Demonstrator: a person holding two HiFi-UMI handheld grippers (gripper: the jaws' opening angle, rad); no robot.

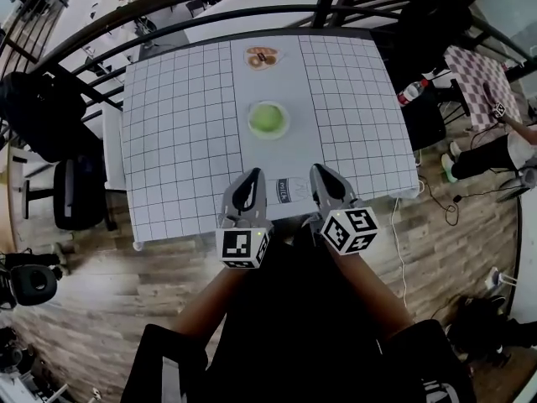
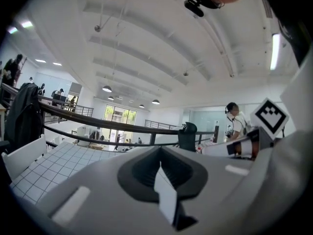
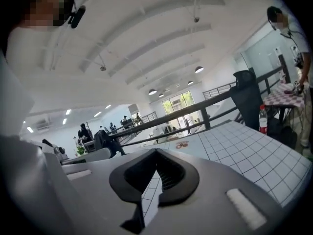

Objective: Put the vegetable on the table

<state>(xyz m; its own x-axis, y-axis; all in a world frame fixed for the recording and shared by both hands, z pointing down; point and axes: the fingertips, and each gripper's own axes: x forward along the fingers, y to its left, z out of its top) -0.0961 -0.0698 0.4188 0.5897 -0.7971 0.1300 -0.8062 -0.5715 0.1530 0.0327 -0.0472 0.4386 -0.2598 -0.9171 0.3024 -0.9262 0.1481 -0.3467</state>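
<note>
A round green vegetable (image 1: 268, 118) sits on a small white plate (image 1: 286, 128) in the middle of the gridded surface (image 1: 176, 141). On the person's side of the plate, the left gripper (image 1: 254, 175) and right gripper (image 1: 320, 171) hover side by side. Each has its fingers pressed together, holding nothing. Beyond the plate lies a dish of food (image 1: 262, 56).
</note>
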